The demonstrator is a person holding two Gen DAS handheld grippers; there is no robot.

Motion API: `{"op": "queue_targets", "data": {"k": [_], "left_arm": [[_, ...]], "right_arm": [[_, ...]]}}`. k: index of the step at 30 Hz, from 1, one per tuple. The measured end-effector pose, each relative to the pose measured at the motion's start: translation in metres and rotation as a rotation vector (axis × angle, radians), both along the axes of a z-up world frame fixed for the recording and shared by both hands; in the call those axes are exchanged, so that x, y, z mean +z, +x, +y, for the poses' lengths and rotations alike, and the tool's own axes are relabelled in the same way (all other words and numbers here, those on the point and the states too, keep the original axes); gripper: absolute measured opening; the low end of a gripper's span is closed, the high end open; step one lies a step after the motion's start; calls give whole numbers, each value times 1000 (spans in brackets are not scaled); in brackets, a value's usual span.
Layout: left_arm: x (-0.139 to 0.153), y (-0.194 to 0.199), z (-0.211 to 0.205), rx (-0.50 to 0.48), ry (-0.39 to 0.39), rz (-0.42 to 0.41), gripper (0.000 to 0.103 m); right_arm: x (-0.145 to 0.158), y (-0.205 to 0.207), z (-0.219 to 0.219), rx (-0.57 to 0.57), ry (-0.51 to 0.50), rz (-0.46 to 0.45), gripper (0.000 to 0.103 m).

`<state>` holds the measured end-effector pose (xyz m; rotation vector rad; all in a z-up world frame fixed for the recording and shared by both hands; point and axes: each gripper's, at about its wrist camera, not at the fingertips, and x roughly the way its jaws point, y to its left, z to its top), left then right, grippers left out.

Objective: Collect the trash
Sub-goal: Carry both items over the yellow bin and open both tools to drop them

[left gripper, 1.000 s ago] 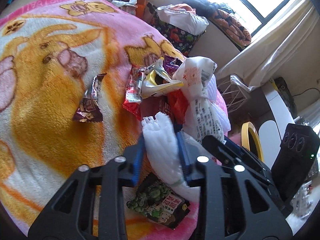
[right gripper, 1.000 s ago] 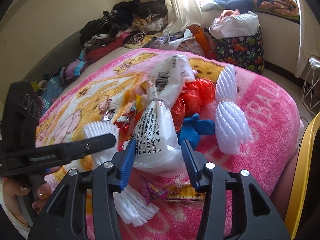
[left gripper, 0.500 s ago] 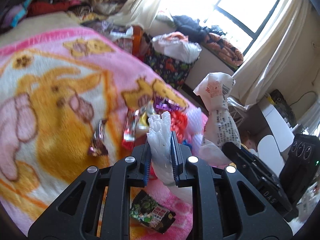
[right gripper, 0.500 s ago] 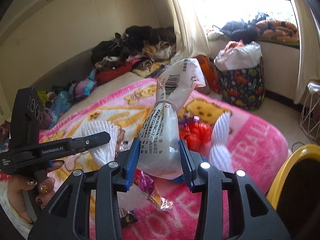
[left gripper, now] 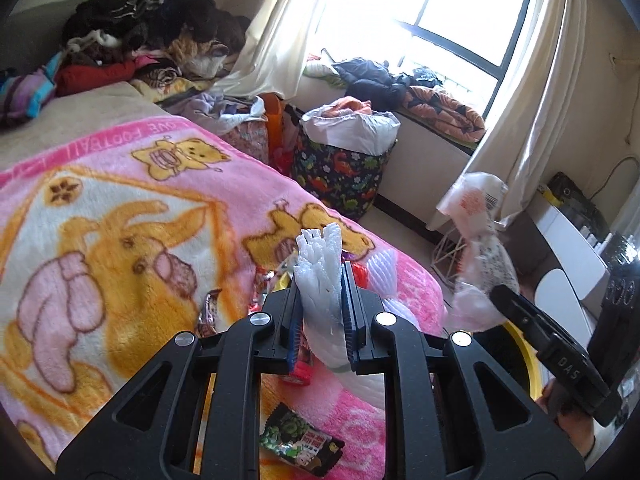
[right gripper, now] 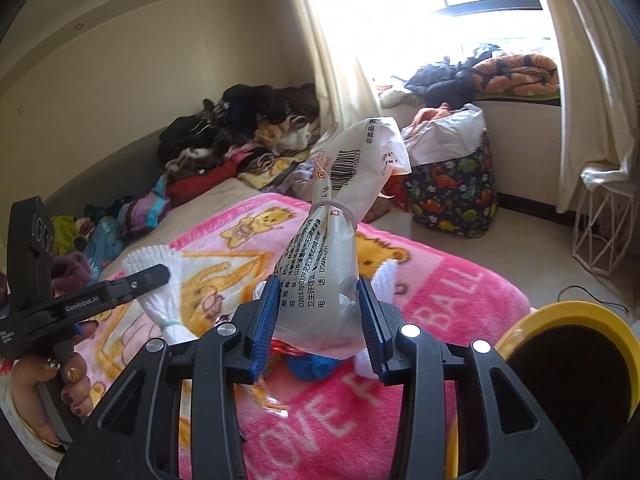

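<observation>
My left gripper (left gripper: 322,316) is shut on a white pleated foam net sleeve (left gripper: 320,268) and holds it above the pink blanket (left gripper: 120,208). It also shows in the right wrist view (right gripper: 160,280). My right gripper (right gripper: 318,316) is shut on a tied clear plastic bag with a barcode (right gripper: 340,216), lifted off the bed; the bag also shows in the left wrist view (left gripper: 480,248). Snack wrappers lie on the blanket: a green one (left gripper: 300,444), a red one (left gripper: 298,372), a blue piece (right gripper: 312,366) and another white foam sleeve (left gripper: 382,272).
A yellow-rimmed bin (right gripper: 560,376) stands at the bed's right edge. A dinosaur-print basket (right gripper: 452,192) with clothes, a white wire stand (right gripper: 604,232) and curtains are by the window. Piled clothes (left gripper: 160,40) lie at the bed's far end.
Both grippers have risen from the blanket with their loads. The left gripper's fingers closed tighter on the foam sleeve. The wrappers on the bed stay in place.
</observation>
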<state>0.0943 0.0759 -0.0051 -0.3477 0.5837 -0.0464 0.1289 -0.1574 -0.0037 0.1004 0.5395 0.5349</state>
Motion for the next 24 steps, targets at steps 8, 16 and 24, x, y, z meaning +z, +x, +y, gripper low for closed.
{"op": "queue_targets", "data": {"k": [8, 16, 24], "left_arm": [[9, 4, -9, 6, 40, -13, 12], [-41, 22, -4, 86, 184, 143, 12], [-47, 13, 19, 189, 221, 163, 12]], "right_arm": [[0, -8, -39, -83, 25, 2, 37], [4, -23, -54, -110, 38, -10, 37], [6, -31, -72, -142, 54, -9, 37]]}}
